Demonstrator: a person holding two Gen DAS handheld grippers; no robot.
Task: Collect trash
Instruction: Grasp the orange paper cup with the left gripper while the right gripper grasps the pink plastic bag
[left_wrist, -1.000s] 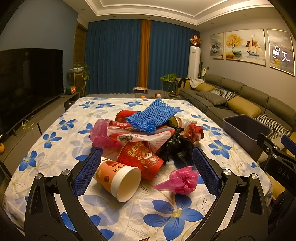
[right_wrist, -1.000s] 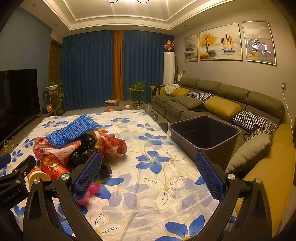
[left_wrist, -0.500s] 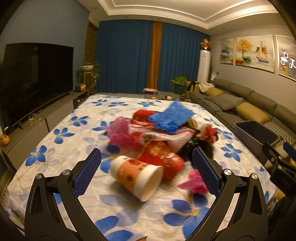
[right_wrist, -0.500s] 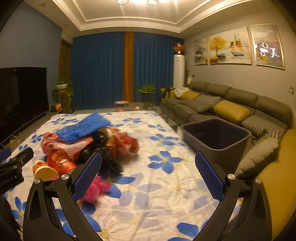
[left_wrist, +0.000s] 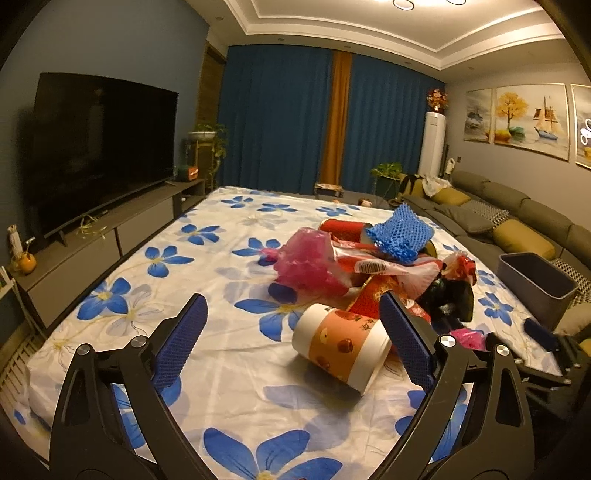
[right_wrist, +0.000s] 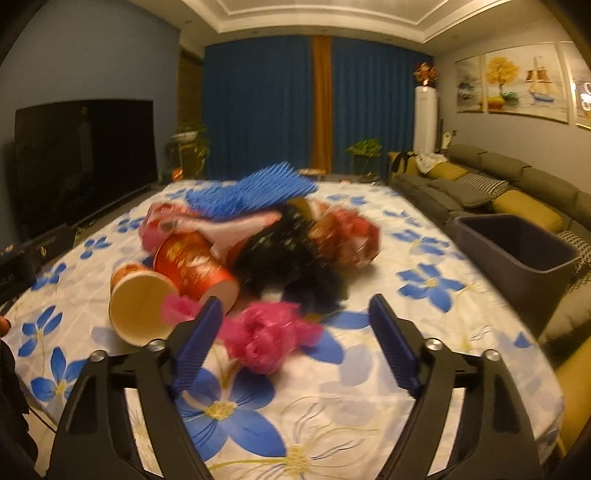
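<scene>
Nearest in the right wrist view: right gripper (right_wrist: 295, 336) with jaws wide but closing, a crumpled pink plastic bag (right_wrist: 267, 338) lying between the blue pads on the flowered tablecloth (right_wrist: 332, 398), not yet pinched; the left pad overlaps the bag's edge in the picture, contact not clear through the blur. Just beyond, to the left, an orange paper cup (right_wrist: 138, 308) on its side, open mouth turned toward this camera, long axis running away toward the pile. Beside it a red printed cup (right_wrist: 195, 267), also tipped over, mouth toward the camera and a little rightward, touching the paper cup. Behind, black crumpled plastic (right_wrist: 291, 266), a red wrapper (right_wrist: 351, 236), and blue foam netting (right_wrist: 251, 194) on top of the heap. Farther right, off the table's edge, a grey bin (right_wrist: 517, 251), upright and open at the top, against the sofa (right_wrist: 517, 184).

In the left wrist view: left gripper (left_wrist: 291, 341) spread wide, holding nothing, pads either side of bare cloth, with the paper cup (left_wrist: 341, 347) just inside the right pad, base pointing up-left, mouth down-right. Behind it the pile, with a larger pink bag (left_wrist: 306, 264) at its left and the netting (left_wrist: 400, 236) at the top. Beyond, a television (left_wrist: 99, 147) at left and blue curtains (left_wrist: 280, 122) at the far wall.
</scene>
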